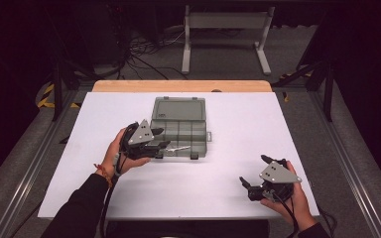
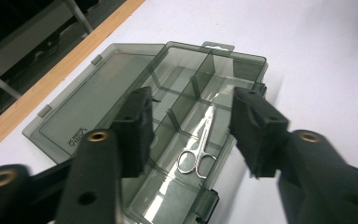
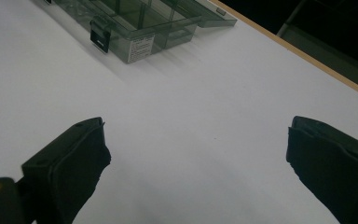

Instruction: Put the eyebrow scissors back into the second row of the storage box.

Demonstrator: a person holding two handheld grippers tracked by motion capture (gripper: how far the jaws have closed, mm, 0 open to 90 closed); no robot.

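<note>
So the scissors are lying in a front compartment of the open organizer box on the bench, and the left hand-held gripper is hovering right above them, jaws spread and empty. Looks like drop-off's done; next is probably closing the lid. Right hand-held gripper is sitting wide open, well apart.

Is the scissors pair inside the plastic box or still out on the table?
Inside. The scissors lie flat in a compartment of the open box, its lid folded back on the table.
</note>
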